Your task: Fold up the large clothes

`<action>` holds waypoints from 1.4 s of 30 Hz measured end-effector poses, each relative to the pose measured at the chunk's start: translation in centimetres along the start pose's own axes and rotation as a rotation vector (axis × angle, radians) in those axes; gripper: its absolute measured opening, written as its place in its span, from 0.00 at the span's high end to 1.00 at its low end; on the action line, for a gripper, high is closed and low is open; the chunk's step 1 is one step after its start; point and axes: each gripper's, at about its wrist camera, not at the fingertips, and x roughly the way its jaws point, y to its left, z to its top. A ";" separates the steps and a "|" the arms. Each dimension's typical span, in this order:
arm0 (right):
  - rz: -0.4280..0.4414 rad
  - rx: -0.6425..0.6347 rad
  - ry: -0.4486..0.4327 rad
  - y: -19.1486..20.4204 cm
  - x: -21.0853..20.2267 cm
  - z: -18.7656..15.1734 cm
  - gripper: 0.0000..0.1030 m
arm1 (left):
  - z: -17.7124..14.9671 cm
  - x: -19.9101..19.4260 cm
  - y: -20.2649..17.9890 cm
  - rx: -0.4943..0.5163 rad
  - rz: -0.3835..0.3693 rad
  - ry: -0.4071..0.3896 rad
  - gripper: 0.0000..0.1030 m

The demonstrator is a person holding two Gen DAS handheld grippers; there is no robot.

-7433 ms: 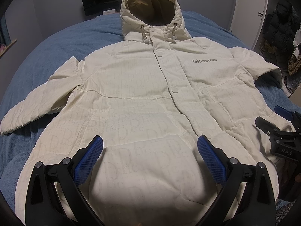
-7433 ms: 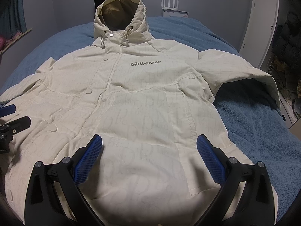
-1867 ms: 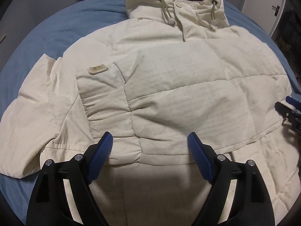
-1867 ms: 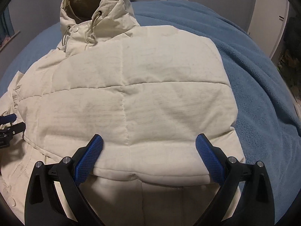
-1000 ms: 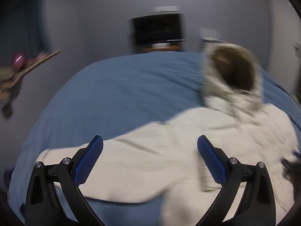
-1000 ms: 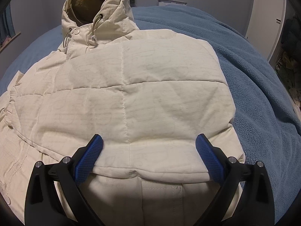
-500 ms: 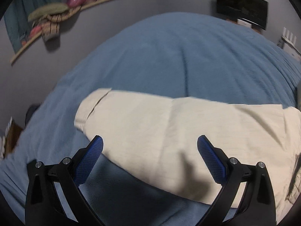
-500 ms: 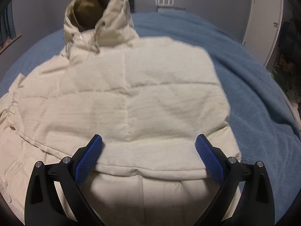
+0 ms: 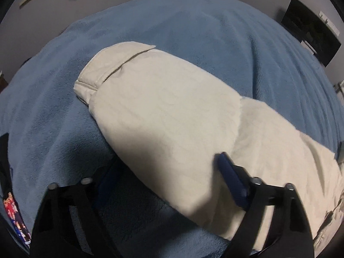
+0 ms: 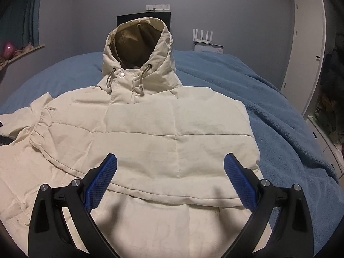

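Observation:
A cream hooded puffer jacket (image 10: 163, 133) lies on the blue bed (image 10: 290, 129). Its right side and sleeve are folded over the front. The hood (image 10: 137, 49) stands up at the far end. In the left wrist view the jacket's left sleeve (image 9: 163, 116) lies stretched out on the blanket (image 9: 193, 34), its cuff (image 9: 107, 68) pointing away. My left gripper (image 9: 169, 178) is open and straddles the sleeve, one finger on each side. My right gripper (image 10: 169, 180) is open and empty, hovering over the folded part of the jacket.
A dark screen (image 10: 144, 18) and a white router (image 10: 203, 37) stand behind the bed by the grey wall. A white door (image 10: 307, 49) is at the right. A shelf with a pink object (image 10: 8, 49) is at the left.
My left gripper has swung left from the jacket body to the outstretched left sleeve and come down around it. My right gripper has pulled back and tilted up a little, staying open.

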 end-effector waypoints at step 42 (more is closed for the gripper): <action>-0.049 -0.054 0.062 1.3 2.1 -1.7 0.07 | -25.2 -26.0 -34.3 0.956 -0.772 -0.532 0.93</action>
